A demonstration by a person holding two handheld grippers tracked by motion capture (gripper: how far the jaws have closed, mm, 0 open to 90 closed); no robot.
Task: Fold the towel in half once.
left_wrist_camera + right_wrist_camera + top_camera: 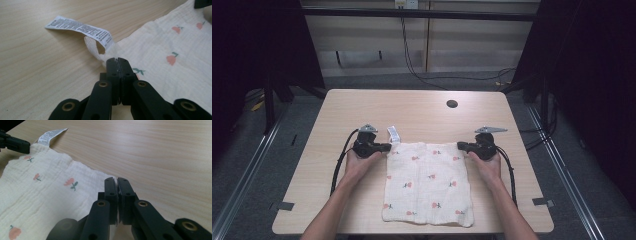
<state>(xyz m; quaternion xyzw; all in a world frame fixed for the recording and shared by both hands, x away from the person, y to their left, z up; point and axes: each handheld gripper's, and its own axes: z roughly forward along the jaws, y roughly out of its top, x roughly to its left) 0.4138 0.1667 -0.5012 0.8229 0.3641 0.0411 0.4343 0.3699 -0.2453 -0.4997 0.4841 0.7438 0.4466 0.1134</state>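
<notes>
Cloth [428, 182], cream with small pink fruit prints, is lying flat on the near half of the tabletop [362, 107], its far edge running between the two grippers and its near edge reaching almost to the tabletop's front rim. A white care label [393, 134] is sticking out from the cloth's far left corner toward twelve o'clock, and in the left gripper view the label [80, 27] is lying printed side up on the bare wood beside a short woven loop.

At about nine o'clock from that far edge, the left gripper [384, 147] is pinching the cloth's far left corner; in its own view the left gripper [117, 60] is showing its jaws pressed together on the fabric just below the label. At about three o'clock, the right gripper [460, 145] is clamping the far right corner, and in its own view the right gripper [117, 180] is closing on the cloth's edge with only a thin seam between the jaws.

Beyond the cloth, at roughly one o'clock, a round dark hole [452, 104] is sitting in the tabletop, well apart from both grippers. Black cables [412, 60] are trailing across the grey floor past the far rim. Nothing on the wood is crowding the cloth.
</notes>
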